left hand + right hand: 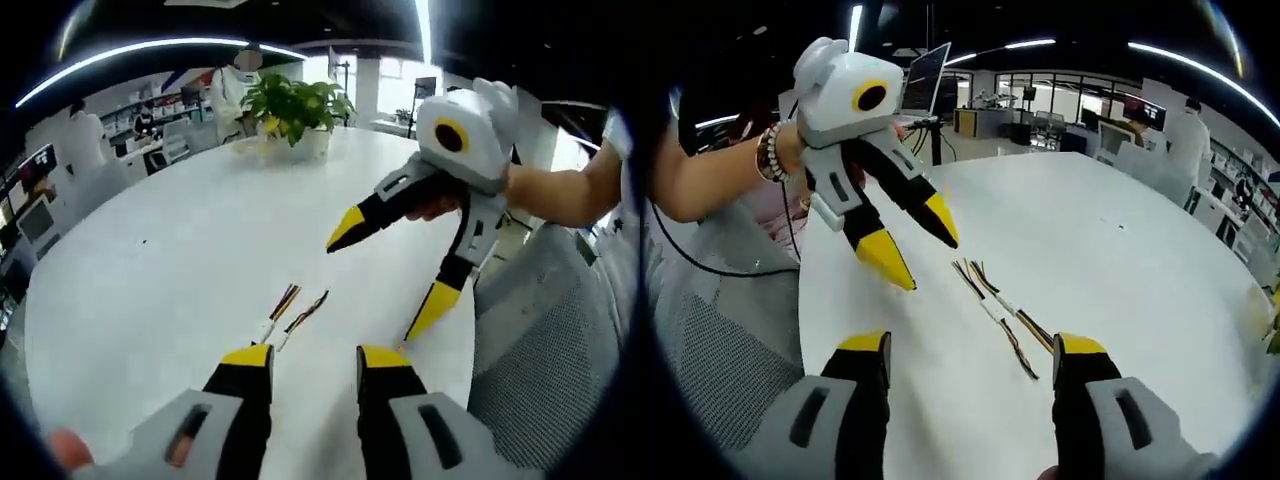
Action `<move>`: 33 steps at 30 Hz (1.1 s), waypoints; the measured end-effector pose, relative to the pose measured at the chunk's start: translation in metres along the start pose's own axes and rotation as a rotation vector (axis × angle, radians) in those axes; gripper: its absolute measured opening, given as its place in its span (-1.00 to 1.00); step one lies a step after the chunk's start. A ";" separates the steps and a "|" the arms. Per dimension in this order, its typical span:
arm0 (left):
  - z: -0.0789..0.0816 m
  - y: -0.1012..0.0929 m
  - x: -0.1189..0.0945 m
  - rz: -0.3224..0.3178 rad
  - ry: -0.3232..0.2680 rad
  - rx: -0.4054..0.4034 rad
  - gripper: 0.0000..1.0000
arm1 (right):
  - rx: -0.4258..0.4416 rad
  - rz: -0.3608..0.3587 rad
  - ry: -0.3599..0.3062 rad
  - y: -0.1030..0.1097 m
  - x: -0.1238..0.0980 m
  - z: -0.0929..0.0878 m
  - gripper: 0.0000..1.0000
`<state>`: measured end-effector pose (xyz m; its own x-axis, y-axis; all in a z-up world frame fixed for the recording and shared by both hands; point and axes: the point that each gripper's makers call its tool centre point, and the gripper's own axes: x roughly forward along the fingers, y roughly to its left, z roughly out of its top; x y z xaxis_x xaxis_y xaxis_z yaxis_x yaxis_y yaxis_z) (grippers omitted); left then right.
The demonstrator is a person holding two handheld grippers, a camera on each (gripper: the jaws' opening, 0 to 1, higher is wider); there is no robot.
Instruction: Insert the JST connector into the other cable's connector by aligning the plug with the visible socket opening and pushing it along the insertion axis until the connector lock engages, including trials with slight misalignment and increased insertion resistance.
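Two short cables with coloured wires lie side by side on the white round table (150,270). In the left gripper view the first cable (283,301) and the second cable (308,312) rest just past my left gripper (315,357), which is open and holds nothing. My right gripper (388,270) hangs open above the table to their right. In the right gripper view the cables (1000,310) run between the wide-open jaws of my right gripper (972,345). Their small white connectors (992,308) lie next to each other, apart. The left gripper (912,240) hovers open beyond them.
A potted plant (295,105) stands at the table's far side. A grey mesh chair (540,350) sits against the table edge, also seen as the chair (720,330). A laptop (925,80) is at the far edge. People stand in the office behind.
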<state>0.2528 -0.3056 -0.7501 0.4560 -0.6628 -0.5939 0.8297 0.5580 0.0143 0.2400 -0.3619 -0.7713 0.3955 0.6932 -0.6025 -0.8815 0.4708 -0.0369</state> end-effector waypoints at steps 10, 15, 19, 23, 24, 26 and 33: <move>0.024 -0.022 -0.054 0.092 -0.148 0.004 -0.03 | 0.016 -0.113 -0.039 0.008 -0.047 -0.002 0.59; 0.015 -0.029 -0.076 0.153 -0.165 -0.040 0.19 | 0.032 -0.138 -0.045 0.021 -0.069 -0.009 0.65; 0.008 -0.035 -0.097 0.181 -0.209 -0.110 0.24 | 0.026 -0.150 -0.036 0.032 -0.082 -0.015 0.66; -0.006 -0.038 -0.121 0.240 -0.201 -0.125 0.23 | 0.011 -0.180 -0.026 0.038 -0.094 -0.022 0.66; -0.011 -0.040 -0.127 0.246 -0.196 -0.125 0.23 | 0.011 -0.186 -0.024 0.040 -0.098 -0.023 0.67; -0.016 -0.043 -0.133 0.253 -0.188 -0.129 0.23 | 0.008 -0.199 -0.026 0.043 -0.103 -0.025 0.68; -0.060 -0.051 -0.160 0.330 -0.151 -0.211 0.24 | 0.045 -0.231 -0.023 0.051 -0.120 -0.041 0.68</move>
<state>0.1185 -0.1976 -0.7038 0.7414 -0.4885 -0.4602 0.5545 0.8321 0.0099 0.1373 -0.4433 -0.7335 0.5916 0.5765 -0.5636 -0.7547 0.6419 -0.1355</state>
